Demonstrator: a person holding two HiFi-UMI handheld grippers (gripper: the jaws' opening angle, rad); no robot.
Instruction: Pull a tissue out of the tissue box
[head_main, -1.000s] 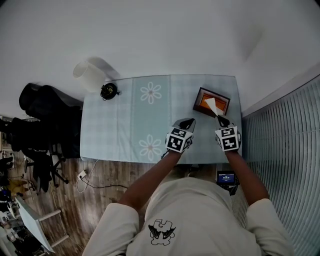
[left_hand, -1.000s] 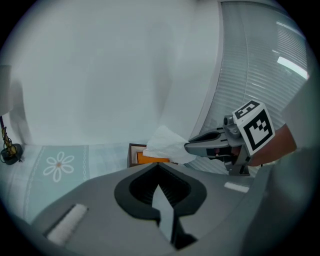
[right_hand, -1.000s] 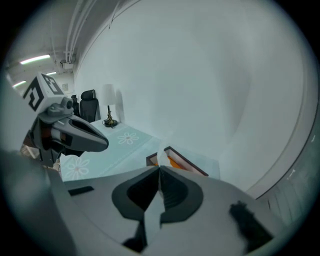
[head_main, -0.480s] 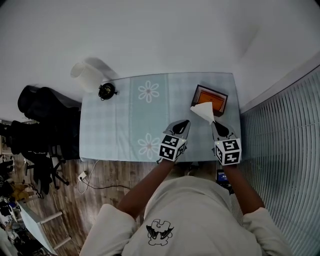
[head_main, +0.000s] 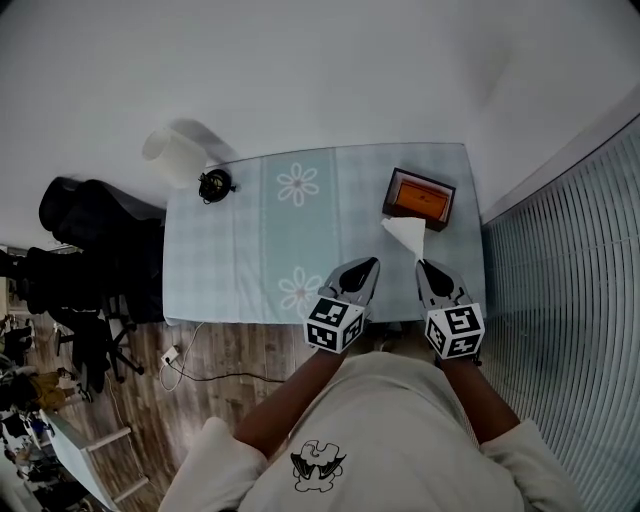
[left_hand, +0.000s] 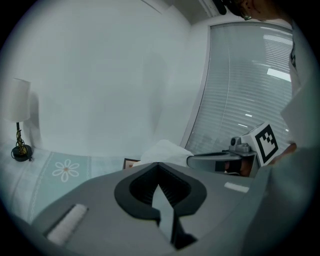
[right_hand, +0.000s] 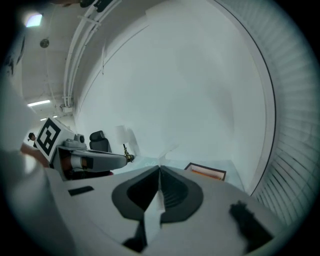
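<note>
The tissue box (head_main: 420, 198), dark-rimmed with an orange top, sits at the far right of the table and shows past my right jaws (right_hand: 205, 172). My right gripper (head_main: 419, 265) is shut on a corner of a white tissue (head_main: 405, 235), which hangs between gripper and box, apart from the box opening. A strip of tissue shows between the shut jaws (right_hand: 152, 215). My left gripper (head_main: 371, 263) hovers beside it to the left, shut with nothing in it. In the left gripper view the tissue (left_hand: 162, 150) and the right gripper (left_hand: 225, 161) appear beyond the jaws.
The table (head_main: 260, 250) has a pale blue flowered cloth. A white lamp (head_main: 176, 155) and a small black round thing (head_main: 216, 183) stand at its far left corner. Black chairs (head_main: 90, 240) are left of the table, and window blinds (head_main: 570, 270) run along the right.
Both grippers have drawn back toward the person and risen. The tissue has come out of the box with the right gripper and now hangs apart from it.
</note>
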